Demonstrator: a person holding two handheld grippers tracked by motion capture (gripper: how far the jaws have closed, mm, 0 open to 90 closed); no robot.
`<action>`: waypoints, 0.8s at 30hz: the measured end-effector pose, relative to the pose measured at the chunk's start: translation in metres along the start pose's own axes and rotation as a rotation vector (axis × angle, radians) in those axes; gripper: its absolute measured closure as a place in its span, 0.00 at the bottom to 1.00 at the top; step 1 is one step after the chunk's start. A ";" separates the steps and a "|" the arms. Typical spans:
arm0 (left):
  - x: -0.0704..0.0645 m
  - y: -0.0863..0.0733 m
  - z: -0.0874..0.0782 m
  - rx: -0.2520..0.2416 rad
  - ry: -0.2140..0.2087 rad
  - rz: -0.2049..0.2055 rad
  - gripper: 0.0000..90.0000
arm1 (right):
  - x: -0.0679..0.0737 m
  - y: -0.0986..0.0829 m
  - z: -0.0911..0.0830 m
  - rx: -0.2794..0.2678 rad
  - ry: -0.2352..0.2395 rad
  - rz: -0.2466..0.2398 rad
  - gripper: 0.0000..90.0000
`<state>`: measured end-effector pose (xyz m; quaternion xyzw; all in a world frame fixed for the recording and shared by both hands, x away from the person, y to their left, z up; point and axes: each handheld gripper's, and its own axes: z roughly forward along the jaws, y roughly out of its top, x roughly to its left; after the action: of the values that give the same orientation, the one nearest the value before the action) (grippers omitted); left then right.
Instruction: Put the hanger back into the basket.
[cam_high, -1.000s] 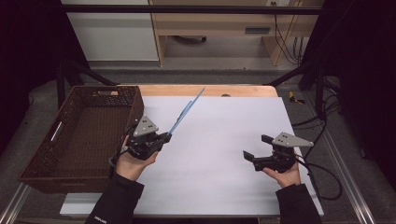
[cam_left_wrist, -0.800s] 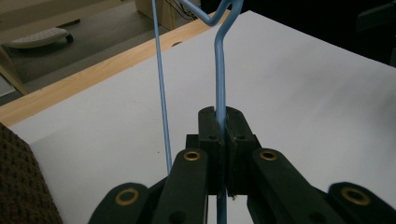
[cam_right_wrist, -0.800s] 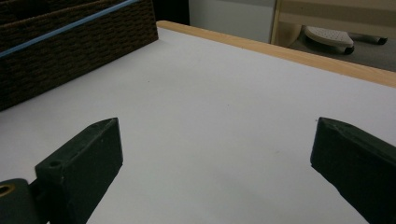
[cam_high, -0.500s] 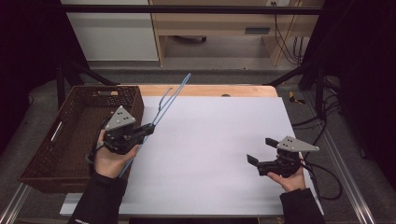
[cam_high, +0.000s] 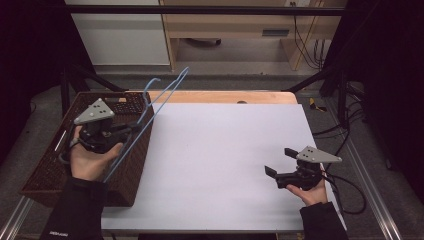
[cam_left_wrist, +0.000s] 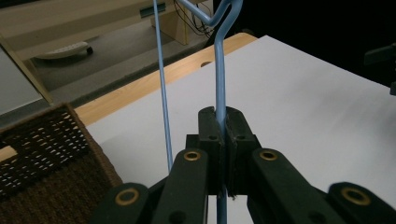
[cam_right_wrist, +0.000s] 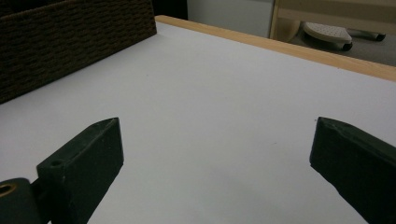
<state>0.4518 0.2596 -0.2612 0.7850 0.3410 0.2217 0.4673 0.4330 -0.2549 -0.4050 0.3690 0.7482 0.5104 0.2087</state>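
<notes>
A light blue wire hanger (cam_high: 150, 117) is held in the air, tilted over the right wall of the brown woven basket (cam_high: 50, 170). My left gripper (cam_high: 131, 128) is shut on the hanger's neck, above the basket. In the left gripper view the jaws pinch the blue wire of the hanger (cam_left_wrist: 219, 79) just below its hook, at the left gripper (cam_left_wrist: 219, 135). My right gripper (cam_high: 280, 161) rests open near the table's right front edge. Its jaws stand wide apart over bare white surface, the right gripper (cam_right_wrist: 215, 154) holding nothing.
The white table top (cam_high: 225, 150) has a wooden strip along its far edge (cam_high: 225, 96). The basket (cam_right_wrist: 70, 42) stands at the table's left side. Black frame legs and cables stand at the right (cam_high: 345, 115). A shelf unit lies beyond the table.
My left gripper has carried the hanger leftward, from over the table to above the basket. My right gripper has drifted slightly toward the near edge, still open.
</notes>
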 end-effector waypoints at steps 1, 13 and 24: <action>0.003 0.001 -0.003 -0.002 0.004 0.003 0.97 | 0.000 0.000 0.000 0.001 -0.001 0.002 0.03; 0.039 -0.004 -0.025 0.037 0.032 0.012 0.97 | 0.000 -0.001 0.001 0.005 -0.001 0.008 0.04; 0.061 -0.020 -0.036 0.069 0.044 0.017 0.97 | -0.001 -0.001 0.002 0.006 -0.003 0.007 0.04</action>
<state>0.4623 0.3325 -0.2605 0.7985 0.3518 0.2310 0.4304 0.4346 -0.2540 -0.4071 0.3730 0.7481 0.5084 0.2067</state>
